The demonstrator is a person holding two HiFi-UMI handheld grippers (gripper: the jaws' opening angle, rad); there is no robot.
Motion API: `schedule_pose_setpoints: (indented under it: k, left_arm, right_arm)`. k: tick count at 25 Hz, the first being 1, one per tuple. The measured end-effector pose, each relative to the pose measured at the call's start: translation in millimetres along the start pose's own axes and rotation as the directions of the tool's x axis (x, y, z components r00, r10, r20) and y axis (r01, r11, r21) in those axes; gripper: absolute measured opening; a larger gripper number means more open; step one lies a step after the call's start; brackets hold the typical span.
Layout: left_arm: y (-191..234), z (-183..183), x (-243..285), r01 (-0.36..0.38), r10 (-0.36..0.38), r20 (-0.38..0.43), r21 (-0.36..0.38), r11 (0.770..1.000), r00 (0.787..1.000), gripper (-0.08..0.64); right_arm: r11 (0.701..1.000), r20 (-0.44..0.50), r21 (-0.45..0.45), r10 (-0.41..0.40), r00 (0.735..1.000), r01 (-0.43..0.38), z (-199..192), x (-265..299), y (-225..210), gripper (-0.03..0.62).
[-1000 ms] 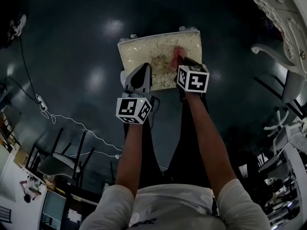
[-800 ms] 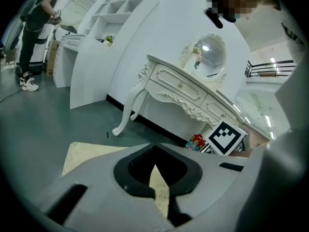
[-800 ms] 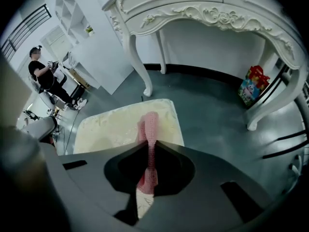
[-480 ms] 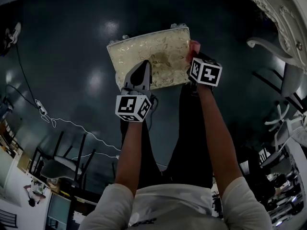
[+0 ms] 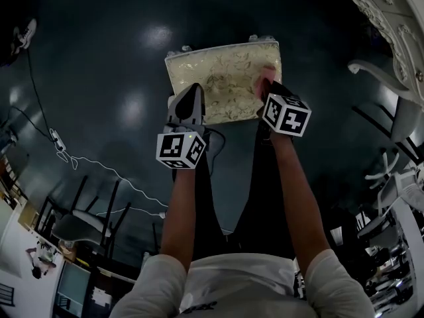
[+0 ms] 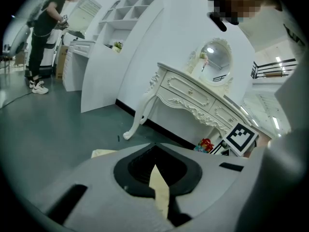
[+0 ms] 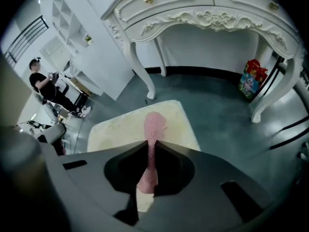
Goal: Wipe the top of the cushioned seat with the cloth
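Observation:
The cushioned seat (image 5: 222,78) is a cream, patterned square on the dark floor. A pink cloth (image 5: 264,80) lies on its right part, near the right edge, and my right gripper (image 5: 267,90) is shut on it. In the right gripper view the cloth (image 7: 154,123) runs out from between the closed jaws of the right gripper (image 7: 150,141) onto the seat (image 7: 118,129). My left gripper (image 5: 190,105) rests at the seat's near left edge. Its jaws meet at the tip of the left gripper (image 6: 154,146), with a cream sliver in the slit behind them.
A white carved dressing table (image 5: 391,18) stands to the right, with its legs and drawers (image 7: 203,13) ahead of the seat. A colourful box (image 7: 251,79) sits under it. A white chair (image 5: 391,91) is at the right, a cable (image 5: 99,171) crosses the floor at left, and a person (image 6: 46,28) stands far off.
My right gripper has dragged the pink cloth from the middle of the seat out to its right side. The left gripper has stayed at the near left edge.

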State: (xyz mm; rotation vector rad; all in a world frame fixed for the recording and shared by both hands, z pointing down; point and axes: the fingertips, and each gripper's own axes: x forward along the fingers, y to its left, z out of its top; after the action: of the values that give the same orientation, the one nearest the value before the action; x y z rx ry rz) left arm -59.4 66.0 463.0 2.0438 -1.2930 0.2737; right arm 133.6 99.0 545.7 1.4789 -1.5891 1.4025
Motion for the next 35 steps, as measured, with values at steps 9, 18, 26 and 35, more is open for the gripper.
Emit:
schedule_pose_setpoints:
  k: [9, 18, 26, 35]
  left_arm:
    - [95, 21, -54, -0.113, 0.114, 0.038, -0.027, 0.993, 0.993, 0.009]
    - [135, 18, -87, -0.156, 0.157, 0.027, -0.032, 0.987, 0.987, 0.009]
    - [115, 14, -77, -0.135, 0.136, 0.024, -0.042, 0.990, 0.990, 0.009]
    - [39, -1, -30, -0.038, 0.038, -0.007, -0.017, 0.999, 0.999, 0.009]
  right_arm:
    - [0.954, -0.159, -0.126, 0.252, 0.955, -0.273, -84, 47, 204, 0.021]
    - [0.949, -0.266, -0.184, 0.202, 0.942, -0.256, -117, 97, 258, 0.021]
    - [0.949, -0.221, -0.198, 0.202, 0.954, -0.247, -102, 81, 231, 0.020]
    - [0.982, -0.140, -0.114, 0.132, 0.981, -0.149, -70, 53, 129, 0.021]
